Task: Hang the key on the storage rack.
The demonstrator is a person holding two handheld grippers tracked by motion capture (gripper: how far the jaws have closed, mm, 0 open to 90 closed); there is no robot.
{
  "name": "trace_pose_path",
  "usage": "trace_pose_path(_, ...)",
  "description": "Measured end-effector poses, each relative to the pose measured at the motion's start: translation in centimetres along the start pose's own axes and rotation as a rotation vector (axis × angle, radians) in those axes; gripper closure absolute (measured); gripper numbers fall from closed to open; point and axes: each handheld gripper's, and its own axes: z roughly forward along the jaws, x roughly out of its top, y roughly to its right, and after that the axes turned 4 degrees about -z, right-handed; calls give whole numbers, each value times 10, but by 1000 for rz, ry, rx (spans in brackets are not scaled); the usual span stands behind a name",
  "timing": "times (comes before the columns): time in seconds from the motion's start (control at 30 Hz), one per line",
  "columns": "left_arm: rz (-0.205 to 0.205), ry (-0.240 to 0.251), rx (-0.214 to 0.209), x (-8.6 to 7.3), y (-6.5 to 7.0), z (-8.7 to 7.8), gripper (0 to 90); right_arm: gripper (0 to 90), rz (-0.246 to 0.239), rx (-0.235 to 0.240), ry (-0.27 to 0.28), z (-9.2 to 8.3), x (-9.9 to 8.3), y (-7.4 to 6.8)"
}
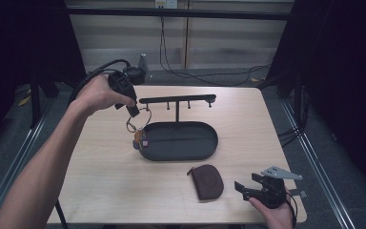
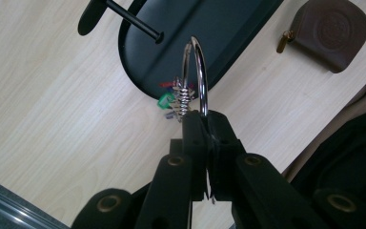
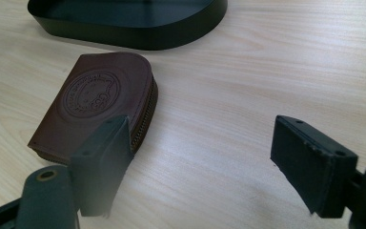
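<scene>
My left gripper (image 1: 133,110) is shut on a metal key ring (image 2: 198,71) and holds it above the table, just under the left end of the black hook bar (image 1: 176,99). Keys and coloured tags (image 1: 140,138) dangle from the ring over the left rim of the black oval tray (image 1: 205,148). In the left gripper view the ring stands up from the closed jaws, with the tags (image 2: 174,100) hanging beyond. My right gripper (image 1: 241,189) is open near the table's front right. A brown zip pouch (image 3: 93,102) lies just left of its jaws.
The tray and hook bar form one stand (image 1: 177,114) at the table's middle. The wooden table (image 1: 248,119) has bare surface to the right and front left. Cables run across the floor (image 1: 205,75) behind the table.
</scene>
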Motion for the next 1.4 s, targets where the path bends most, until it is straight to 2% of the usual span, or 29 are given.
trace_pose_path(0.07,-6,17,-5,-1,-4,-1,881,214,-3,2,0,0,0,0)
trace_pose_path(0.17,-17,2,6,-3,-8,1,881,213,2,2,0,0,0,1)
trace_pose_path(0.27,-30,-5,-2,-1,-14,7,881,212,1,2,1,1,0,1)
trace_pose_path(0.33,-45,-32,4,3,-17,14,881,212,1,0,1,1,0,0)
trace_pose_path(0.4,-42,-39,-4,5,-17,18,881,212,0,1,1,0,0,0)
trace_pose_path(0.53,-43,-39,9,8,-19,21,881,210,5,4,-1,1,0,1)
trace_pose_path(0.6,-35,-43,-18,9,-21,20,881,210,2,6,-1,1,0,1)
trace_pose_path(0.73,-31,-18,-28,12,-17,15,881,210,2,6,1,1,0,1)
trace_pose_path(0.87,-29,-17,-9,17,-14,11,881,210,4,7,0,1,0,1)
trace_pose_path(1.07,-58,-40,36,27,-23,22,881,210,4,12,2,1,0,1)
trace_pose_path(1.27,-66,-40,17,31,-29,33,881,208,5,16,0,1,0,2)
trace_pose_path(1.4,-66,-40,35,34,-29,36,880,208,4,16,2,1,0,1)
